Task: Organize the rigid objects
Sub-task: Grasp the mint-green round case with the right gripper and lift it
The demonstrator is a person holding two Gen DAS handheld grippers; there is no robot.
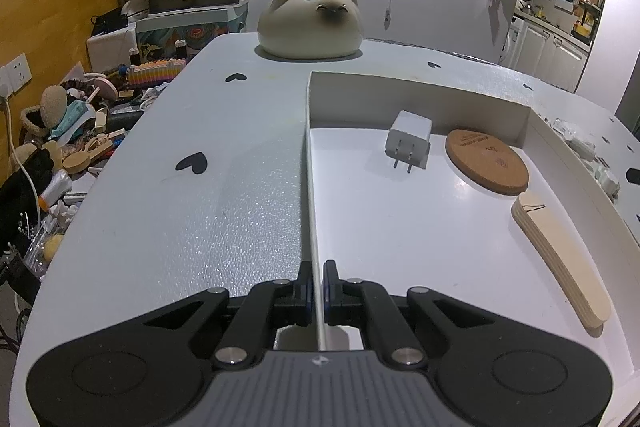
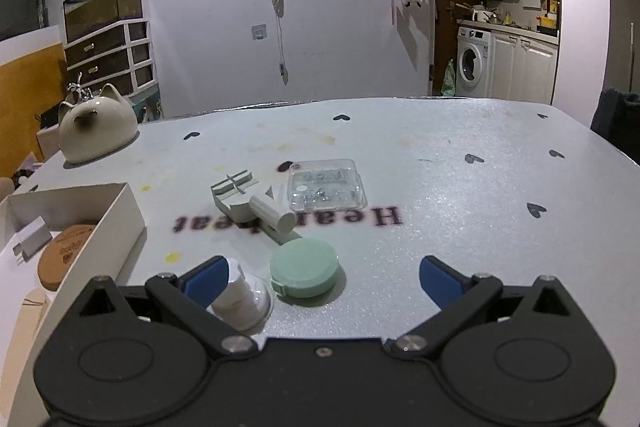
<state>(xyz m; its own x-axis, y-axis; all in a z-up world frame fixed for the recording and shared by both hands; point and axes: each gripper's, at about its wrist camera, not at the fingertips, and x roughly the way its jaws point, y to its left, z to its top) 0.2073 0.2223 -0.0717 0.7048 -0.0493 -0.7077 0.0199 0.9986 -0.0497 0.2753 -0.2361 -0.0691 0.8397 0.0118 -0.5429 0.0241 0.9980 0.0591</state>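
Observation:
My left gripper (image 1: 317, 283) is shut on the left wall of the white box (image 1: 310, 187), near its front. Inside the box lie a white charger plug (image 1: 409, 137), a round cork coaster (image 1: 486, 161) and a stack of curved wooden pieces (image 1: 560, 259). My right gripper (image 2: 320, 277) is open just above the table. A white suction cup (image 2: 240, 297) sits next to its left finger (image 2: 206, 279). A mint green round case (image 2: 305, 273) lies between the fingers, ahead. Farther off are a white cylinder (image 2: 272, 217), a grey bracket (image 2: 232, 193) and a clear plastic case (image 2: 326, 187).
A ceramic cat figure (image 1: 310, 23) stands at the table's far edge; it also shows in the right wrist view (image 2: 96, 125). The box's corner (image 2: 120, 215) is left of my right gripper. Cluttered items (image 1: 68, 131) lie beyond the table's left edge.

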